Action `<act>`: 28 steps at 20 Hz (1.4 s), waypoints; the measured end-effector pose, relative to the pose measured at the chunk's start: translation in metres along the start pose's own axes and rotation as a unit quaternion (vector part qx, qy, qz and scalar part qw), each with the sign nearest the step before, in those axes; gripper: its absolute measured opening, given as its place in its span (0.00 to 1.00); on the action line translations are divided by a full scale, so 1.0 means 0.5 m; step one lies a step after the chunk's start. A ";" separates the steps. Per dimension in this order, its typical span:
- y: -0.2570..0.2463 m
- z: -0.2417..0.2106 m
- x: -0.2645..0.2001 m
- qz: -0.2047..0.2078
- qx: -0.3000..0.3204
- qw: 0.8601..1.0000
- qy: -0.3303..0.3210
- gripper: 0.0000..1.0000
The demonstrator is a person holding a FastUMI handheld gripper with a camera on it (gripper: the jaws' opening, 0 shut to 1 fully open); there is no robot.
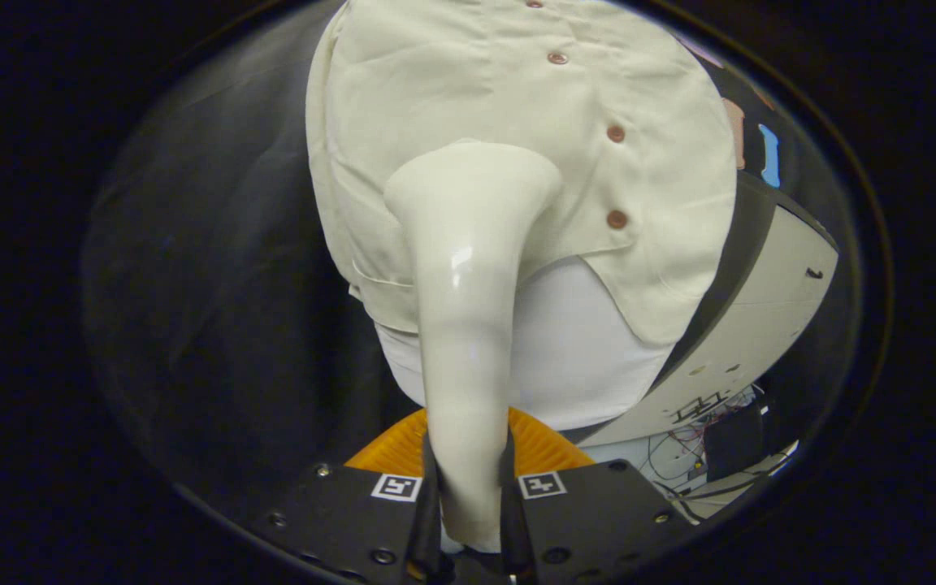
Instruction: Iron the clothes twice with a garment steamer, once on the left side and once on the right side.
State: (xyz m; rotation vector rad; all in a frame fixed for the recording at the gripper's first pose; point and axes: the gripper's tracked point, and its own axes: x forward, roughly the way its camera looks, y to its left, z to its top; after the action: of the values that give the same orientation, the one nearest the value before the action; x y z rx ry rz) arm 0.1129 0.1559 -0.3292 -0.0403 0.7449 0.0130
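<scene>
The steamer (468,325) stands straight ahead of the gripper (470,496), its slim handle clamped between the two fingers and its flared head up against the shirt (517,138), to one side of the row of buttons (616,133) and low on the front panel. The handle looks smooth and glossy, so it is likely slippery; the hold low on the narrow shaft seems sensible, though the head's weight out front would tend to lever it if the grip loosened. The shirt is thin, soft cloth hanging on a white form (574,357), and it should give and ripple under the head rather than resist. Whether the head actually touches the fabric or sits just off it is hard to judge from this angle. Below the form is an orange base (541,451). Beyond the shirt's buttoned edge stands a pale panel (760,317) with loose wires (691,443) at its foot.
</scene>
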 end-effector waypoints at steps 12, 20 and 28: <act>-0.111 0.241 -0.286 -0.044 0.021 0.988 -0.144 0.29; -0.178 0.428 -0.286 -0.053 0.047 0.974 -0.216 0.29; -0.205 0.507 -0.184 -0.025 0.050 0.975 -0.214 0.29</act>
State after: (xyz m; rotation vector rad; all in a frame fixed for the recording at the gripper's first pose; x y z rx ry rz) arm 0.2196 0.0640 -0.0773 0.0393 0.3131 -0.0624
